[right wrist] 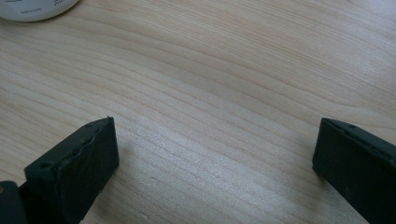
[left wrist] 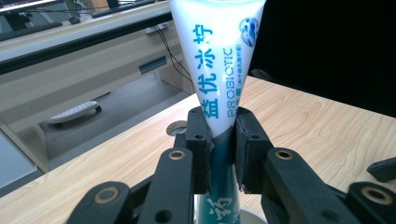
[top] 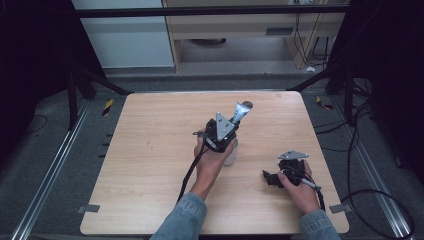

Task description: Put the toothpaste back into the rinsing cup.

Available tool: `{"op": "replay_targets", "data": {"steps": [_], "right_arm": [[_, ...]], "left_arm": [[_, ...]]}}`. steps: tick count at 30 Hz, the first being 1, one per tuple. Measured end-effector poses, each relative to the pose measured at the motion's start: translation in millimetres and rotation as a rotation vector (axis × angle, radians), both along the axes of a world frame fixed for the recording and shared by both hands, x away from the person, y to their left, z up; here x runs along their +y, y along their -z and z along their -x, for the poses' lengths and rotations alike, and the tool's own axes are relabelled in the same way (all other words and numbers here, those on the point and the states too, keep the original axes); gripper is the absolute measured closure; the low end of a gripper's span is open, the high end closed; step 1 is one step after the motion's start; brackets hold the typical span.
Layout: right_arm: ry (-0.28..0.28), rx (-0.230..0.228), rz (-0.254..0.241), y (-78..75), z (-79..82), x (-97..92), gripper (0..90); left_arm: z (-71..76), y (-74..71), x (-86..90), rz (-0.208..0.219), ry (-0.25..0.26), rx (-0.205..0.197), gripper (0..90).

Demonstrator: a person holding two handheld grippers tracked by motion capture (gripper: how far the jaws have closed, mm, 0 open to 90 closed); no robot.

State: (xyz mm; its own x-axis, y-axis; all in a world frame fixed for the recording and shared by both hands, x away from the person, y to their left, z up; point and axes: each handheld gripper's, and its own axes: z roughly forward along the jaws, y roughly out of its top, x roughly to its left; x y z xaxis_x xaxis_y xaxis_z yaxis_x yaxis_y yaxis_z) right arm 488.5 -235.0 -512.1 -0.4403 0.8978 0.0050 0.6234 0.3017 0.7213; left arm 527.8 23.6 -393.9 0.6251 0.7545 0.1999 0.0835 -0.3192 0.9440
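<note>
A white plastic toothpaste tube with teal print [left wrist: 219,70] is clamped between the closed jaws of the left tongs [left wrist: 219,149], as seen in the left gripper view; the teal "PROBIOTIC" lettering and Chinese characters are readable there, whereas in the high view the tube [top: 242,112] is seen as a small grey-white wedge with no legible print. The tube's long axis is run along the jaws, tilted up and away from the person toward the tabletop's far right, with the wide crimped end raised and the narrow end down toward a white round cup [top: 231,156] partly hidden under the left hand [top: 212,159]; whether the tube's lower end is inside the cup cannot be told. The left tongs [top: 229,125] are held above the middle of the light wooden tabletop [top: 150,150], forearm extended from the bottom edge, denim sleeve visible. The right tongs [top: 270,177] are rested low near the tabletop's near right, gripped by the right hand [top: 296,181], jaws pointed left. In the right gripper view the right tongs [right wrist: 215,149] are spread wide with nothing held, bare wood grain [right wrist: 224,84] between the jaws, and a white rounded rim [right wrist: 37,10] is caught at the top left corner.
</note>
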Motion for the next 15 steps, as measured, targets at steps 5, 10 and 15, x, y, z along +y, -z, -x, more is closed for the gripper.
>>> {"op": "replay_targets", "data": {"steps": [5,10,15], "right_arm": [[0.0,0.0,0.0,0.0,0.0,0.0,0.6],[0.0,0.0,0.0,0.0,0.0,0.0,0.6],[0.0,0.0,0.0,0.0,0.0,0.0,0.6]], "left_arm": [[-0.6,1.9,0.5,0.005,-0.004,0.003,77.7],[-0.5,3.5,0.1,0.007,-0.006,0.006,77.7],[-0.7,4.7,0.1,0.013,-0.011,0.01,77.6]]}}
